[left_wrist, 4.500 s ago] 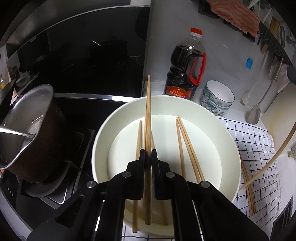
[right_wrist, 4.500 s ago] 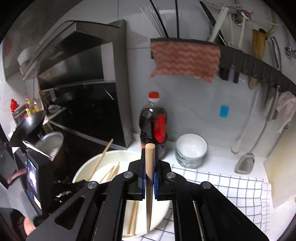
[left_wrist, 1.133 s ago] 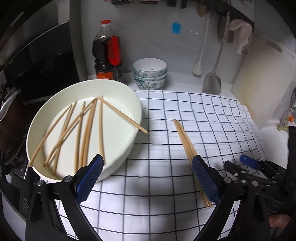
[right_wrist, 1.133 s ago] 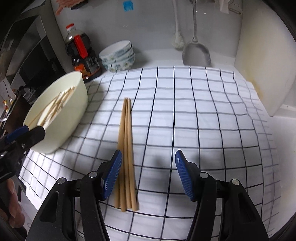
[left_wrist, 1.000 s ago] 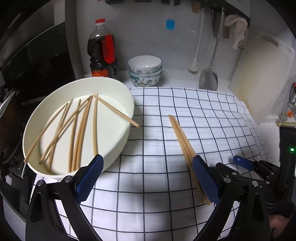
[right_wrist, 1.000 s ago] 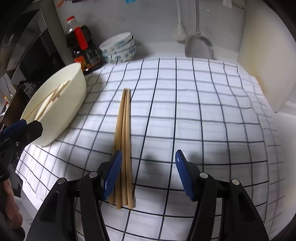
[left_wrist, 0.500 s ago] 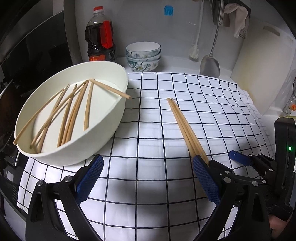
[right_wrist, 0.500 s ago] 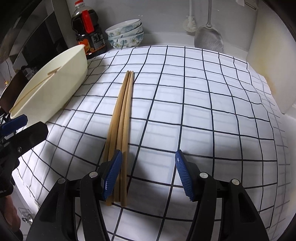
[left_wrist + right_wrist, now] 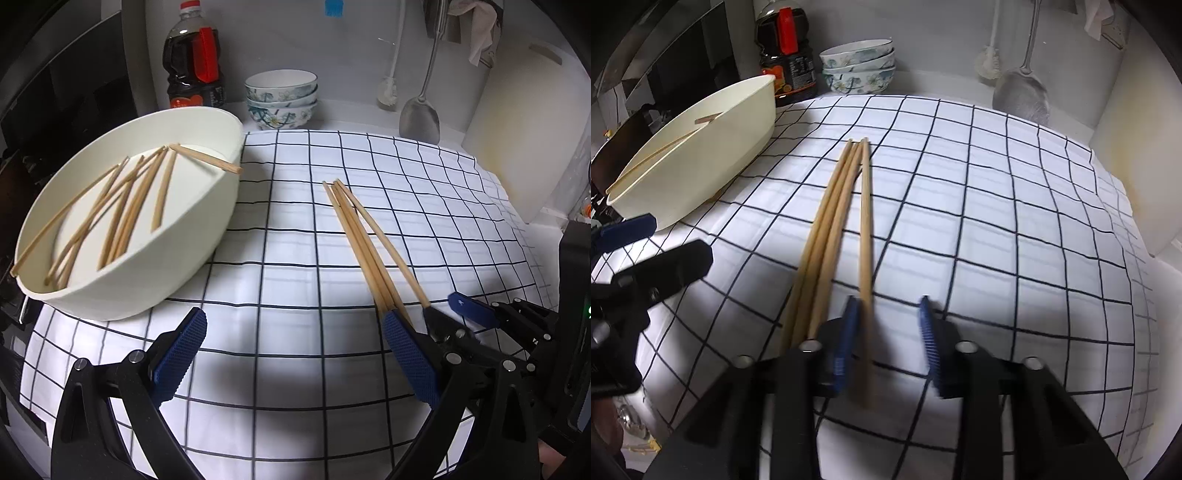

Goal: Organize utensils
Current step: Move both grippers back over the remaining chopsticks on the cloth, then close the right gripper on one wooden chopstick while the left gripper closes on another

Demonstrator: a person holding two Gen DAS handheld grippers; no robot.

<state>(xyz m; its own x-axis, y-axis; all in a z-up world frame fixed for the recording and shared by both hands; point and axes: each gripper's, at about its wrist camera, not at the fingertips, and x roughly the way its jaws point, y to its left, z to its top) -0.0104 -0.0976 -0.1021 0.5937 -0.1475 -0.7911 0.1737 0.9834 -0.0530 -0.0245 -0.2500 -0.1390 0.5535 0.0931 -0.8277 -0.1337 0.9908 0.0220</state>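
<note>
Bench: checked cloth (image 9: 1015,206), chopsticks (image 9: 831,229) laid out.
Right tongs (image 9: 888,345): closing around one stick, not yet pinching.
Left tongs (image 9: 295,354): released, empty.
Next: nudge stick against the others.

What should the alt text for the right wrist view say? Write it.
The right gripper, whose blue-padded fingers have just been closing, straddles one wooden chopstick split from three others on a black-and-white checked cloth. A cream oval basin holding more chopsticks sits at left, with stacked patterned bowls behind.
</note>
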